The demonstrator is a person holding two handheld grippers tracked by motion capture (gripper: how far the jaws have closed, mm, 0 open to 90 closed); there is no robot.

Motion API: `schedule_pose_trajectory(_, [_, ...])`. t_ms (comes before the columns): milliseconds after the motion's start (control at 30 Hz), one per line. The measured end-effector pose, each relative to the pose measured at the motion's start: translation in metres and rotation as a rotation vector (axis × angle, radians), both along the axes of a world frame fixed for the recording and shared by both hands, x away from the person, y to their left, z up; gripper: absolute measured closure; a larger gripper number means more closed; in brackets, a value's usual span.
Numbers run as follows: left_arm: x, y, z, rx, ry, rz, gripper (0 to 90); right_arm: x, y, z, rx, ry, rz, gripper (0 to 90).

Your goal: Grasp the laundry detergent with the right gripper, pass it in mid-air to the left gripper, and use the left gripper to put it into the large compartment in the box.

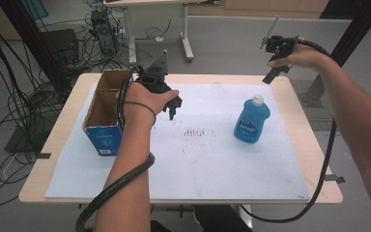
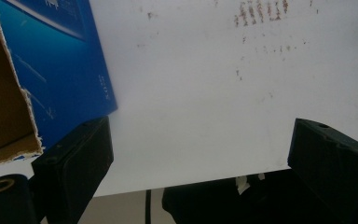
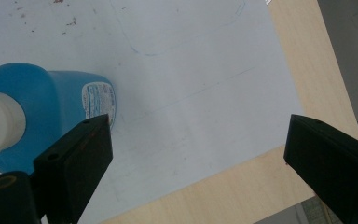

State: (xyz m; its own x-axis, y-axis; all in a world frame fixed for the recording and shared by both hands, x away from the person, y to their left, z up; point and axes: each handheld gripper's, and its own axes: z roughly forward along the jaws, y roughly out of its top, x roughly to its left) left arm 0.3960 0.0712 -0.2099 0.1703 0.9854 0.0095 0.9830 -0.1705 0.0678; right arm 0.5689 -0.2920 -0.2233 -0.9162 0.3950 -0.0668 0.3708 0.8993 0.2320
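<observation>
A blue cardboard box (image 1: 107, 112) stands open-topped at the left edge of the white mat (image 1: 198, 164) on the light wooden table (image 1: 319, 159); a cardboard divider splits it into two compartments, a far one and a near one, and what shows of their brown insides in the high view holds nothing — the bottoms are partly hidden by the walls and by the person's left forearm; the torn rim of the box and its blue side also show at the left of the left gripper view (image 2: 60, 70). The left gripper (image 1: 172, 107) hovers just right of the box, above the mat, its jaws standing wide apart with only bare mat and a patch of brown smudges (image 2: 261, 11) between them. Well to the right stands a blue bottle (image 1: 251, 119) of liquid, upright on the mat, its white cap (image 1: 257, 100) on; the blue fill seems to reach up to the shoulder, though the level cannot be read exactly. The right gripper (image 1: 274, 72) is held high, above the far right corner of the table and clear of the bottle; its jaws are spread wide with nothing between them — in the right gripper view the bottle (image 3: 37, 112) lies beyond the left-hand jaw, apart from it, and the mat's edge and bare table wood (image 3: 242, 186) show between the jaws.
</observation>
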Motion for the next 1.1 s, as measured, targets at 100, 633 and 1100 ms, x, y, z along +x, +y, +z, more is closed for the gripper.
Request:
schedule_pose_trajectory(100, [0.0,-0.001,0.001,0.001,-0.001,-0.001,7.1,0.0,0.0,0.001,0.003,-0.002,0.001,7.7])
schedule_pose_trajectory(633, [-0.002,-0.005,0.004,0.009,-0.002,-0.009,7.1,-0.003,-0.009,0.008,0.019,-0.009,-0.005,7.7])
schedule_pose_trajectory(1100, [-0.003,-0.01,0.005,0.011,-0.003,-0.019,7.0,-0.015,-0.026,0.014,0.034,-0.003,-0.004,7.8])
